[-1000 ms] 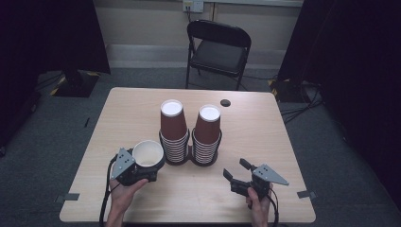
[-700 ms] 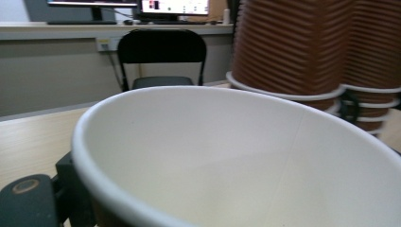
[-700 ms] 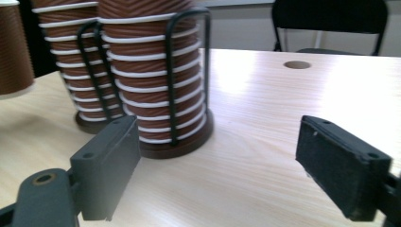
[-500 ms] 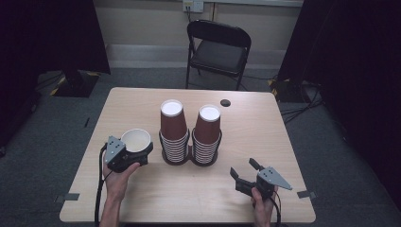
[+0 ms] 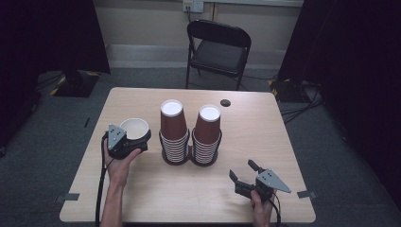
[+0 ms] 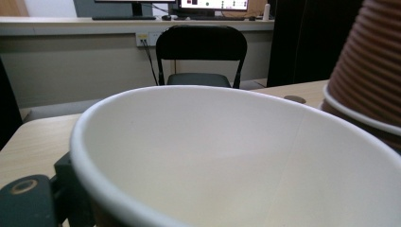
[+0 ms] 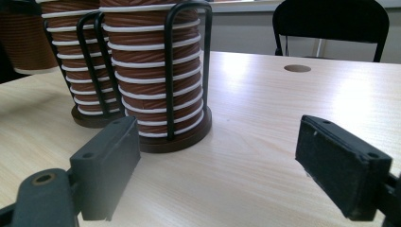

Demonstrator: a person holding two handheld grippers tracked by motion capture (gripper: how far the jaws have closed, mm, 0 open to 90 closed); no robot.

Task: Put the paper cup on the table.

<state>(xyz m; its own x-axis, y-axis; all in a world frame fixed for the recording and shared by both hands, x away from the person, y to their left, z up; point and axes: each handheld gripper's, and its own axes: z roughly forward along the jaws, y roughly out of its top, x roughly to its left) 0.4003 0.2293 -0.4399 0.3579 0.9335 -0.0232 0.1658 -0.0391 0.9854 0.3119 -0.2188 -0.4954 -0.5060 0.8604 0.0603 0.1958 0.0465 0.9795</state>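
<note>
We hold a cup (image 5: 135,128) in the left gripper (image 5: 126,141), upright with its white inside open to the high view, above the bench (image 5: 265,142) and well to the left of the rack (image 5: 191,156). The left fingers pinch the cup by its near wall; in the left gripper view its rim (image 6: 142,94) spreads across almost everything, with one dark finger (image 6: 71,189) pressed at its lower left edge and the ribbed brown stack (image 6: 373,71) rising at the right. The rack is our landmark: a dark wire holder near the middle of the bench, carrying two tall stacks of brown cups, the left stack (image 5: 172,127) and the right stack (image 5: 208,132) touching side by side, each topped by a white disc of open cup. Our right gripper (image 5: 248,176) rests low near the bench, to the right of the rack and nearer to us, well apart from it. Its fingers (image 7: 106,165) are spread wide with nothing between them, and in the right gripper view we look between them at bare wood and the rack's round base (image 7: 179,137). Behind the rack, a small dark hole (image 5: 225,102) sits in the bench top, and beyond the far edge stands a black folding chair (image 5: 218,47).
</note>
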